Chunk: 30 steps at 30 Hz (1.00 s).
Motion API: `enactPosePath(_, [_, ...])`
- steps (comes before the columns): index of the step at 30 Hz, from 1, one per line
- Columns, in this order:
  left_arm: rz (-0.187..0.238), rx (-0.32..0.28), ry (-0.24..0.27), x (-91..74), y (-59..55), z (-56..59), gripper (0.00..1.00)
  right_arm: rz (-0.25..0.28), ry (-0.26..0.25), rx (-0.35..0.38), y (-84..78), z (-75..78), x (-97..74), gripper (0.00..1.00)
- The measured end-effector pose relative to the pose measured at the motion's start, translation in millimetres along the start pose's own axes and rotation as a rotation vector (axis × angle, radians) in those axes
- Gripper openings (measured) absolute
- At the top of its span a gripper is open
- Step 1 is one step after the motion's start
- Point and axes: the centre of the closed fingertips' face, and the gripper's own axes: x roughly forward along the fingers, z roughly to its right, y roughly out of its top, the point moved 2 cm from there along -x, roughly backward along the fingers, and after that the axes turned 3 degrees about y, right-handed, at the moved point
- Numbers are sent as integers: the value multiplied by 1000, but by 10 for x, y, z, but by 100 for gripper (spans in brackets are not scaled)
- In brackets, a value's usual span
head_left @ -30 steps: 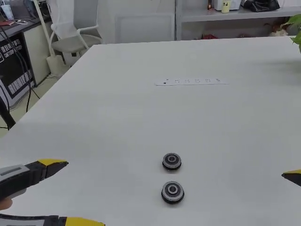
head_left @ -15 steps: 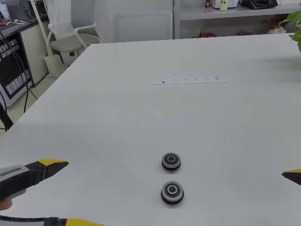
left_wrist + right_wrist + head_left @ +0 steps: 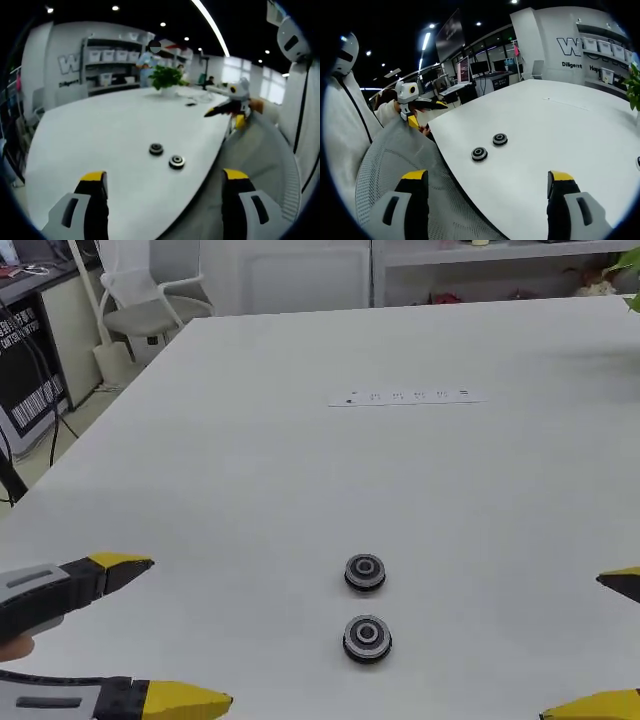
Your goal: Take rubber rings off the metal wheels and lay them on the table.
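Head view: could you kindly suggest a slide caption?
Two rubber-ringed metal wheels lie on the table between the left tool and right tool, both open.

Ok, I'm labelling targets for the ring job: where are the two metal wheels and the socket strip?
nearer wheel [image 3: 367, 637], head view, on its central hub.
farther wheel [image 3: 364, 571], head view, on its central hub.
socket strip [image 3: 405, 397], head view, middle of its top face.

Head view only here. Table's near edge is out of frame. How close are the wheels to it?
Observer: Close. Right gripper view: the nearer grey metal wheel with its black rubber ring lies just in from the white table edge, the farther wheel a little farther in.
Operator: What's below that edge?
Observer: A white mesh chair, right beside it.
Operator: Leaves top right?
Observer: A green potted plant standing on the table's far end.
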Motion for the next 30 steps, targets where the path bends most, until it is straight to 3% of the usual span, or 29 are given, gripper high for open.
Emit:
enactPosePath(10, [39, 22, -4, 35, 209, -20, 95, 3, 17, -40, 205, 51, 83, 95])
enactPosePath(16, [39, 46, -16, 78, 270, -7, 95, 38, 25, -67, 415, 83, 113, 95])
enactPosePath(22, [35, 72, -29, 115, 332, -22, 95, 47, 41, -87, 519, 86, 167, 95])
enactPosePath(30, [57, 115, -47, 185, 513, -64, 94, 73, 66, -133, 776, 58, 240, 94])
